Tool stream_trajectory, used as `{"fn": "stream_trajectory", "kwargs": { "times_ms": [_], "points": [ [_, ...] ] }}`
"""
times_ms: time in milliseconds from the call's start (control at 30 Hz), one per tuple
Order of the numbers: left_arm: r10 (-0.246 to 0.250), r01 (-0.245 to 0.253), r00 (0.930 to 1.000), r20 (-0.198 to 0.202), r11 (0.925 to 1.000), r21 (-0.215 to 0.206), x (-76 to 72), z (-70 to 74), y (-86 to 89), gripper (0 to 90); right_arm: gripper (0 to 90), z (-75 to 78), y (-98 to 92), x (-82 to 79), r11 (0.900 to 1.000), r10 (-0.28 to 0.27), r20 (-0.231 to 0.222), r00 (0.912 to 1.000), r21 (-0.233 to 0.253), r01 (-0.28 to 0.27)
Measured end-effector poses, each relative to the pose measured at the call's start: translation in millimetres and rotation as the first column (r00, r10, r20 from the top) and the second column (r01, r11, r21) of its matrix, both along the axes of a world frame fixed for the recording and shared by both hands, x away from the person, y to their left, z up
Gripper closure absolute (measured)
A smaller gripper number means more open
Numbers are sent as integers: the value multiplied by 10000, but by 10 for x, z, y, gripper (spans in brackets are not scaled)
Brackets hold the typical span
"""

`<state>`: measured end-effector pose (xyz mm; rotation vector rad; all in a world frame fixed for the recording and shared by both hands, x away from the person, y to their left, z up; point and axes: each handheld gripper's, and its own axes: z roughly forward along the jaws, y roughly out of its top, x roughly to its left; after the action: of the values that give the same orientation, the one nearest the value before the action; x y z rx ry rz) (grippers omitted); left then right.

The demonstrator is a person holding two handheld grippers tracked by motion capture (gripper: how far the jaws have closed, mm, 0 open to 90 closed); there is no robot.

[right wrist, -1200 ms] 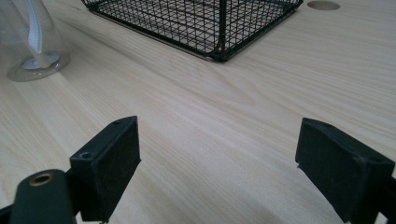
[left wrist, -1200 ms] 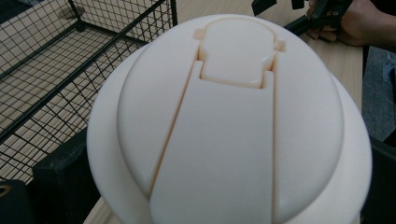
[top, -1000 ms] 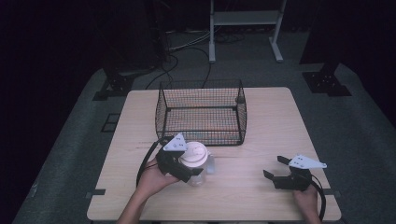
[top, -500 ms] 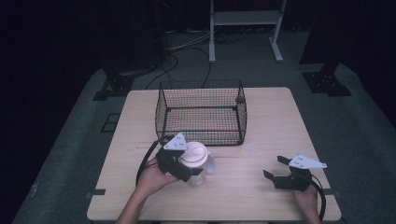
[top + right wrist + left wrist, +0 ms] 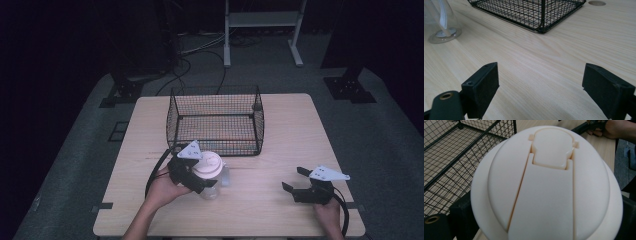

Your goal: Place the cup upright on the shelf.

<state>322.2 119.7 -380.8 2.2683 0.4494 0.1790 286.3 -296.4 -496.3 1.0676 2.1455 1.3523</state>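
Left gripper (image 5: 196, 176) is clamping the lidded cup (image 5: 209, 169) for the basket (image 5: 216, 122); right gripper (image 5: 296, 180) is idling, jaws apart.

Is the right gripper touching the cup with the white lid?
Apart. The high view shows the right gripper well to the side of the cup, with bare table between them; its jaws stand open.

1. A black wire basket (image 5: 216, 121) stands on the far middle of the table, open at the top.
2. The wooden table (image 5: 290, 125) has a light grain and a round hole (image 5: 597, 3) near the basket's corner.
3. A white frame (image 5: 262, 20) stands on the grey floor beyond the table.
4. Dark cables (image 5: 200, 50) lie on the floor behind the basket.
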Motion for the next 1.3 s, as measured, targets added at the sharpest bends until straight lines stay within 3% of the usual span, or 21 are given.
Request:
{"fn": "stream_trajectory", "kwargs": {
  "times_ms": [467, 733, 1300],
  "points": [
    [-67, 64, 9999, 149, 9998, 188, 6, 142, -47, 53, 129, 1, -1, -1, 10000, -1, 11, 10000, 3, 1],
    [-279, 264, 9989, 369, 9989, 391, 34, 358, -99, 53, 129, 0, -3, 2, 10000, 0, 33, 10000, 12, 0],
    [-805, 796, 9961, 350, 9965, 267, 223, 840, -161, 53, 129, 0, -6, 7, 10000, 28, 65, 10000, 7, -28]
  ]
}}
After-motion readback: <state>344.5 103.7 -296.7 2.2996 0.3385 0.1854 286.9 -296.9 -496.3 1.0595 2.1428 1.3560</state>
